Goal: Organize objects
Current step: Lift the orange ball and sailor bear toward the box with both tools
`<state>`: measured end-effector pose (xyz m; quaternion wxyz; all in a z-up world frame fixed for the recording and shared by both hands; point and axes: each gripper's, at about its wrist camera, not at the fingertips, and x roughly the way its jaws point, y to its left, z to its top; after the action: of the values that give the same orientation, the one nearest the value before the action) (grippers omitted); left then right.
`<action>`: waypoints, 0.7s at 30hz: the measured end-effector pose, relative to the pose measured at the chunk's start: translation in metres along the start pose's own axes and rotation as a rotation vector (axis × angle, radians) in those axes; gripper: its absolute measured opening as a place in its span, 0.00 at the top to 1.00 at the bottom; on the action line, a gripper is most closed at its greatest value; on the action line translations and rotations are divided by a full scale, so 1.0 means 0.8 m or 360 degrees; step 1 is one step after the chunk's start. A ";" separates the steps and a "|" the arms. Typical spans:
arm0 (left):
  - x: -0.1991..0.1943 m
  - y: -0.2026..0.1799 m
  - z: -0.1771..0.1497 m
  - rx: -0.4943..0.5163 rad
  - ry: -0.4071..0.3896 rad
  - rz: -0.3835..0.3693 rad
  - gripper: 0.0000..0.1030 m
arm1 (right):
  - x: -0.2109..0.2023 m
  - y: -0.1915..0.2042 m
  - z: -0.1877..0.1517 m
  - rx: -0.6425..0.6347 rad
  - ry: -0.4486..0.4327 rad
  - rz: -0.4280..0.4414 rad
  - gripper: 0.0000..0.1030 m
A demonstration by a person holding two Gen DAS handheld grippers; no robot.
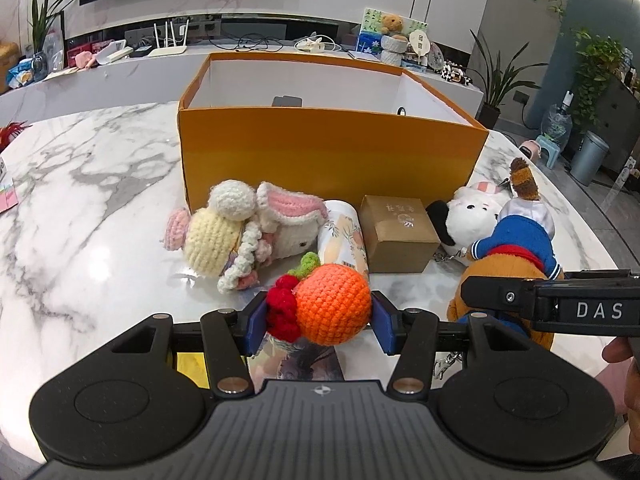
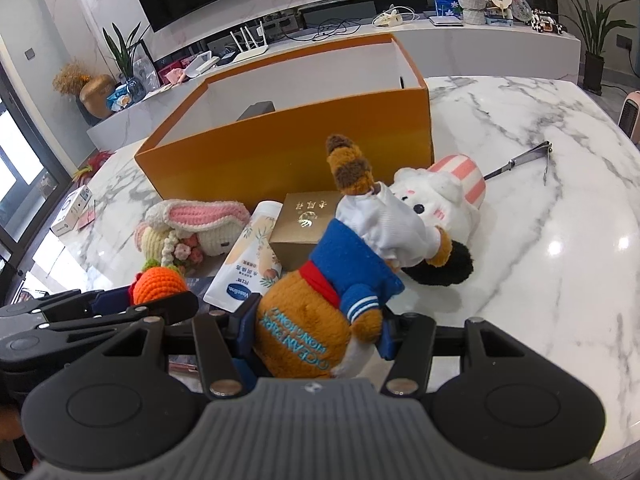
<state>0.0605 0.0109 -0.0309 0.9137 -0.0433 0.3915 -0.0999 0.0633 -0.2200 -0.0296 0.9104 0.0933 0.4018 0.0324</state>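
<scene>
Left hand-held gripper: the left hand-held gripper (image 1: 319, 320) is closed on the round orange crocheted fruit with a red berry cluster and green leaf (image 1: 332, 304); the blue pads are pressed against both of its sides.
Right hand-held gripper: the right hand-held gripper (image 2: 316, 334) is closed on the brown plush animal in a blue sailor jacket and white hat (image 2: 316, 304), gripped around the lower body.
Landmark: the open orange cardboard box with white inside walls (image 1: 320, 148) stands on the white marble table (image 1: 100, 200).
Fruit position: held just in front of the box's near wall, above the clutter; whether it is lifted clear of the table is hard to judge.
Plush position: in front of the box's right corner, beside the white plush dog with a pink striped hat (image 2: 436, 200).
Handling, fruit: judged light, soft and springy; yarn should give good friction; best taken across the widest part, as now.
Handling, plush: judged light and floppy; the head may droop, so a grip at the stuffed body seems firmer than at the clothing.
Left view only: the cream and pink crocheted rabbit doll (image 1: 240, 232) is seen whole.
Right view only: printed lettering on the plush's belly, and a thin metal tool (image 2: 520, 160) to the right of the box.
Both views: a white printed lotion tube (image 2: 250, 264) and a small brown cardboard carton (image 2: 304, 228) lie before the box.
</scene>
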 end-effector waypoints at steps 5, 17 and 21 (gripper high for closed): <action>-0.001 -0.001 0.000 -0.0007 0.0009 -0.0002 0.41 | 0.000 0.003 -0.001 -0.0013 0.0003 -0.0011 0.44; -0.023 -0.006 0.014 0.0023 -0.0046 0.0041 0.41 | -0.025 0.010 0.007 -0.0068 -0.0065 0.0000 0.44; -0.029 -0.004 0.041 0.0042 -0.0074 0.0034 0.41 | -0.040 0.013 0.034 -0.0102 -0.0138 0.0029 0.44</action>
<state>0.0679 0.0131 0.0089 0.9241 -0.0294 0.3693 -0.0941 0.0615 -0.2179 0.0136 0.9291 0.0691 0.3599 0.0496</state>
